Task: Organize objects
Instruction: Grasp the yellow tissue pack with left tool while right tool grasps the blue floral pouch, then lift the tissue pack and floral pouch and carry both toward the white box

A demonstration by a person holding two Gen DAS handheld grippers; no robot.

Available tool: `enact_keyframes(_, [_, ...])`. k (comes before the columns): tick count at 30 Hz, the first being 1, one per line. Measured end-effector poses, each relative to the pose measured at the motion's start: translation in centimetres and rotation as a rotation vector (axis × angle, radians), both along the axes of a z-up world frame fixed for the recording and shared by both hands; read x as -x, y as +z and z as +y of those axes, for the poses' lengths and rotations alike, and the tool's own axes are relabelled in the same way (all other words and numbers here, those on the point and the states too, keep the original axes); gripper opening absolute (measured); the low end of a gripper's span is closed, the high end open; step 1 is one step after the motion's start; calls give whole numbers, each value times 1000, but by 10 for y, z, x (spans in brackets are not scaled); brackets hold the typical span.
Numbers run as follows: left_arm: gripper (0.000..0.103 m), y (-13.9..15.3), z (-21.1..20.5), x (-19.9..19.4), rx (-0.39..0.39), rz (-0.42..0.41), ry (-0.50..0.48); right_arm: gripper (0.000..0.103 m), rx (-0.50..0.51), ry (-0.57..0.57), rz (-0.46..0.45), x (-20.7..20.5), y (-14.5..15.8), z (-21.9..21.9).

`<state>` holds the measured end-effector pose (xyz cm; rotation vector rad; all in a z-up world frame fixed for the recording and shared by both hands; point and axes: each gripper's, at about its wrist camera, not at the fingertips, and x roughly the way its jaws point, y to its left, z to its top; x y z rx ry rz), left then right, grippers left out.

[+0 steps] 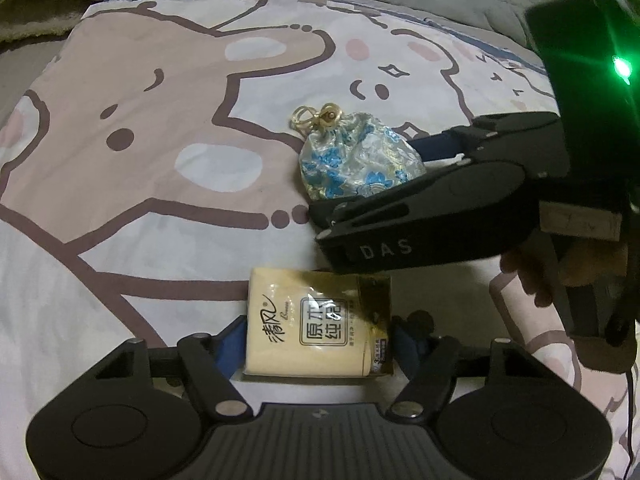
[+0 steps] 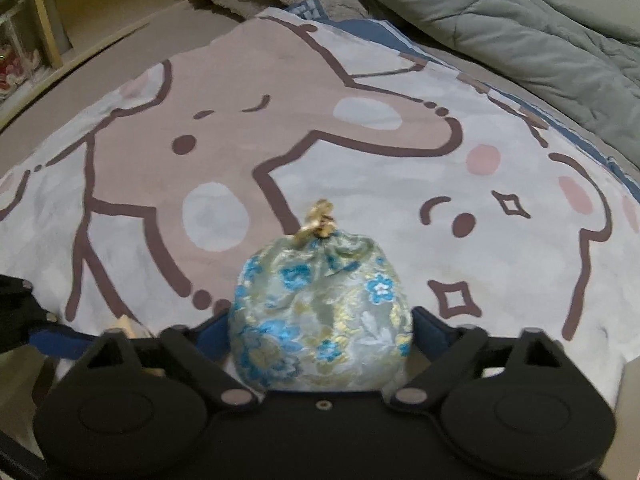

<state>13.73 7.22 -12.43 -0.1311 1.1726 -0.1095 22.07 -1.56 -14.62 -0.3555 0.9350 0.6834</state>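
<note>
1. The left hand-held gripper (image 1: 318, 342) is pitched steeply down over the bed cover (image 1: 132, 160), which is printed with cartoon animals.
2. A tissue pack (image 1: 318, 322), beige with a gold edge, is seen lying flat on the cover between the blue pads (image 1: 230, 340) of the left hand-held gripper.
3. The left jaws are set part-way in, both pads at or just beside the pack's sides; firm contact cannot be told.
4. The right hand-held gripper (image 2: 320, 332) is seen in the left wrist view entering from the right, tilted down and rolled onto its side, its black body marked "DAS".
5. A green light (image 1: 622, 67) is lit on the black housing above it.
6. Part of a hand (image 1: 532, 270) is glimpsed behind the right gripper's body, in shadow.
7. A brocade drawstring pouch (image 2: 320, 316), silver with blue flowers and a gold cord at its neck, is seated on the cover between the right gripper's fingers (image 2: 430, 326).
8. The right jaws are held fairly wide, pads just beside the pouch; pressing cannot be told.
9. Pouch and tissue pack are placed near each other, apart.
10. A grey quilt (image 2: 520, 32) is bunched at the far edge.
</note>
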Motion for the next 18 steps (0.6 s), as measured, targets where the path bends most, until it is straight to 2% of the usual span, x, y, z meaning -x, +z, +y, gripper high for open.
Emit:
enact_keyframes(3, [73,5,2,1,-14,-18,-9,85,-9,-27,-13,6,6,0])
enact_keyframes(6, [73,15,9,2,-27,-60,-8,85,-62,-64,-18,8,18,-9])
enact_keyframes(18, [73,56,18,13,2,-183,28,85,-156,-200,-82,26,91,-54])
